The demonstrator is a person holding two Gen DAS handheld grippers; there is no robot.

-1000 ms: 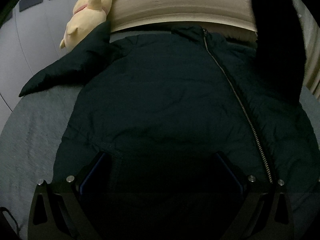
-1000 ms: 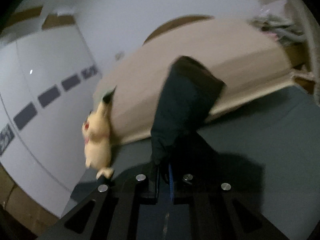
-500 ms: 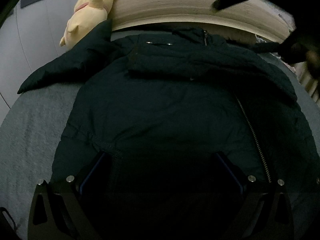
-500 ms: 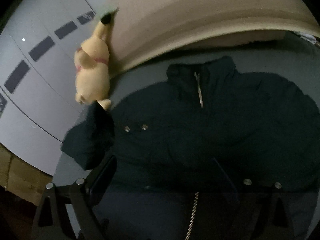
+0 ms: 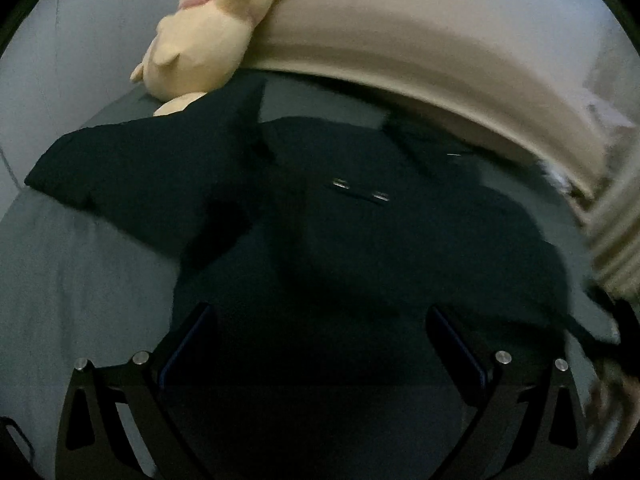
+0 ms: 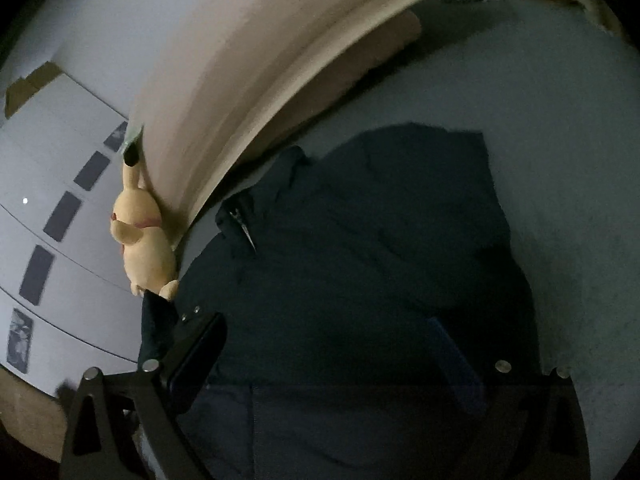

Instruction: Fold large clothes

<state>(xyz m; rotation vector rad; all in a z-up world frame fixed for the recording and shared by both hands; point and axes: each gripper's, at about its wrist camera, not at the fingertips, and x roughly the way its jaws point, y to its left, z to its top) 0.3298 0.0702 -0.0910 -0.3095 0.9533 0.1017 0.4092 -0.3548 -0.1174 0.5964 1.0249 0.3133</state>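
Observation:
A dark padded jacket (image 5: 360,248) lies on the grey bed (image 5: 72,264). Its right sleeve is folded across the chest, with two snaps (image 5: 360,191) showing; the left sleeve (image 5: 132,176) sticks out toward the plush. My left gripper (image 5: 320,344) is open and empty, just above the jacket's lower part. My right gripper (image 6: 328,356) is open and empty above the jacket (image 6: 360,248), whose collar and zip (image 6: 246,228) lie at upper left.
A yellow plush toy (image 5: 204,36) leans on the beige headboard (image 5: 400,40) at the bed's head; it also shows in the right wrist view (image 6: 140,236). White wardrobe doors (image 6: 52,200) stand at the left. A sleeved arm (image 5: 616,232) is at the right edge.
The right gripper carried the right sleeve over the jacket's front, let go and opened. Both grippers have since shifted; the left one moved closer toward the left sleeve.

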